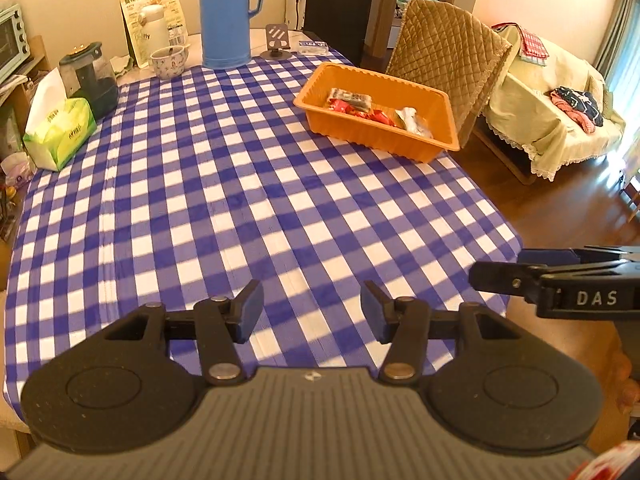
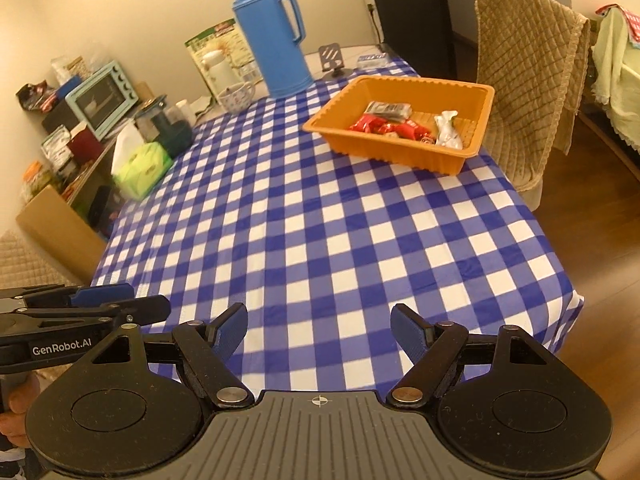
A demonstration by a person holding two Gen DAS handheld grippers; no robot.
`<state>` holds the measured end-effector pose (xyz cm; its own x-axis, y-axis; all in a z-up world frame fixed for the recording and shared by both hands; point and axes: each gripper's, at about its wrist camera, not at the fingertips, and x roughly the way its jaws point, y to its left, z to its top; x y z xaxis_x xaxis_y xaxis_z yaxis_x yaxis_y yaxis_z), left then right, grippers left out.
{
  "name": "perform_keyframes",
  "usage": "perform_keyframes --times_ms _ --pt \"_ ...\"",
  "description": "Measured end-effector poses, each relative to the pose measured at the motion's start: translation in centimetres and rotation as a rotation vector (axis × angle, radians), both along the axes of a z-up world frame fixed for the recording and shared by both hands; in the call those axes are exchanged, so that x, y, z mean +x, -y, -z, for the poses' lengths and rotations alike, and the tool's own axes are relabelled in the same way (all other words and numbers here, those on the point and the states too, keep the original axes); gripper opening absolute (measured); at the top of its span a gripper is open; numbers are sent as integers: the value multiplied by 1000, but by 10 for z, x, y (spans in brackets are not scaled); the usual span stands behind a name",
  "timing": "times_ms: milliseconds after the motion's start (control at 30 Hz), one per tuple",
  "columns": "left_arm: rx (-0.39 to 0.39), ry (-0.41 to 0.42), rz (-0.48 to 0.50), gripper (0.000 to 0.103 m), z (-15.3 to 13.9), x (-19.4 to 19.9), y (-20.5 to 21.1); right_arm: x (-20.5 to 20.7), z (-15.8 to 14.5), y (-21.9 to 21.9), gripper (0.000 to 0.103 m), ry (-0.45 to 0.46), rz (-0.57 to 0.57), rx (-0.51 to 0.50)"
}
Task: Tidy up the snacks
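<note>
An orange tray [image 1: 424, 98] [image 2: 476, 98] stands at the table's far right edge, holding several snack packets: a dark one [image 1: 352, 99] [image 2: 389, 110], red ones [image 1: 376, 115] [image 2: 384, 126] and a silver-white one [image 1: 414, 120] [image 2: 448, 130]. My left gripper [image 1: 312, 312] hovers open over the near end of the blue-and-white checked tablecloth [image 1: 240, 200] [image 2: 320, 240], nothing between its blue pads. My right gripper [image 2: 319, 332] is open and empty too, over the near edge. Each gripper shows at the side of the other's view: the right gripper [image 1: 500, 268], the left gripper [image 2: 136, 300].
A tall blue thermos jug [image 1: 228, 12] [image 2: 274, 40], a patterned cup [image 1: 170, 62] [image 2: 236, 98], a phone stand [image 1: 276, 42] and a green tissue pack [image 1: 60, 132] [image 2: 144, 168] stand along the far and left sides. A quilted chair [image 1: 444, 60] [image 2: 528, 80] is behind the tray.
</note>
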<state>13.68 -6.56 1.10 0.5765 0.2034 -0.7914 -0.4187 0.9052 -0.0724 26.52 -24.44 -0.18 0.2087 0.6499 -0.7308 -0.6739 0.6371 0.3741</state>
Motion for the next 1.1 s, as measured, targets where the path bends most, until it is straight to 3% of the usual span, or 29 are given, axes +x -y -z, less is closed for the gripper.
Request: perform_keyframes --times_ms 1100 --pt "-36 -11 5 51 4 -13 23 -16 9 4 78 -1 -65 -46"
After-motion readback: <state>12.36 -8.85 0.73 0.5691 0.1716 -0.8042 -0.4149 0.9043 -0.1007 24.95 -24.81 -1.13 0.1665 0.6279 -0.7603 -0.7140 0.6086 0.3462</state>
